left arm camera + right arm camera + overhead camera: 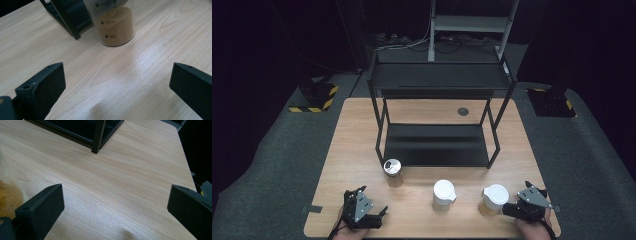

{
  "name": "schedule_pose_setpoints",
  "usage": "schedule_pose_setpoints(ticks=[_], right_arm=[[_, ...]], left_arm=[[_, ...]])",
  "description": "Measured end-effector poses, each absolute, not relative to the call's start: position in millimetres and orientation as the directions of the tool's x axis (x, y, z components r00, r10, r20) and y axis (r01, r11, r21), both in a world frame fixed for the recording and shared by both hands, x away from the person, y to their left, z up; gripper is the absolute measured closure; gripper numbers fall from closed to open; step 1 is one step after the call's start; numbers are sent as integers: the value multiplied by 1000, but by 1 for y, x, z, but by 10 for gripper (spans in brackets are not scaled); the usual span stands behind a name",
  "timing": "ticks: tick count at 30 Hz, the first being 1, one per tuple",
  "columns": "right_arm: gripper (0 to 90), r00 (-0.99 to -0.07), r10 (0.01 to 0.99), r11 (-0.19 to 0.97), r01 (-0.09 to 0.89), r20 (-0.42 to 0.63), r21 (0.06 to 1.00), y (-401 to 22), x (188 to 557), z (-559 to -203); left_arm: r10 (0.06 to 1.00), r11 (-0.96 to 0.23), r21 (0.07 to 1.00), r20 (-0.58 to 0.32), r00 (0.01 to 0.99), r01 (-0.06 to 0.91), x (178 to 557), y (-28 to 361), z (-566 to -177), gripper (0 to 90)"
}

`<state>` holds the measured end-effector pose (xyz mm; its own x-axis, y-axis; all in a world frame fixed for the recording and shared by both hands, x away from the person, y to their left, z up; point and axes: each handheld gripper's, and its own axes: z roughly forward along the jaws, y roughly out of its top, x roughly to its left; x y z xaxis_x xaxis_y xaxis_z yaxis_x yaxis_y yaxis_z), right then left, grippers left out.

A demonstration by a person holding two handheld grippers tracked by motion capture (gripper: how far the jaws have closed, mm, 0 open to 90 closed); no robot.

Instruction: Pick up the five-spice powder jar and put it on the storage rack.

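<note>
Three jars stand in a row on the wooden table (357,150) in the high view. A silver-lidded glass jar (392,172) of brown powder is at the left, a white jar (444,195) in the middle, and a white-lidded jar (493,199) with brown contents at the right. My left gripper (362,204) rests near the front edge, below and left of the silver-lidded jar. In the left gripper view, the left gripper (118,75) is open, with that jar (115,25) ahead and nothing between the jaws. My right gripper (526,199) sits just right of the white-lidded jar. In the right gripper view, the right gripper (116,195) is open over bare wood, with that jar (7,192) at the left edge.
A black two-tier metal rack (437,145) stands at the middle of the table behind the jars. One of its legs (72,22) is beside the powder jar, another (98,137) ahead of my right gripper. The table's right edge (185,165) is close.
</note>
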<state>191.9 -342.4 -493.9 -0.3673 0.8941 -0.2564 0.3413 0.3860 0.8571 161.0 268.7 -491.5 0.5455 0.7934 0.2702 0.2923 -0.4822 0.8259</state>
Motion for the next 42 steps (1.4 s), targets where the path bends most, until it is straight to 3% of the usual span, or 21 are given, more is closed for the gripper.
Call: schedule_pose_setpoints(ticks=[21, 42], right_arm=[[3, -369, 891, 398, 354, -265, 846, -340, 194, -492], [3, -373, 891, 393, 353, -258, 849, -341, 194, -492]], left_arm=[[797, -466, 836, 253, 548, 291, 161, 273, -492, 9], [821, -359, 891, 160, 548, 278, 165, 276, -473, 9]])
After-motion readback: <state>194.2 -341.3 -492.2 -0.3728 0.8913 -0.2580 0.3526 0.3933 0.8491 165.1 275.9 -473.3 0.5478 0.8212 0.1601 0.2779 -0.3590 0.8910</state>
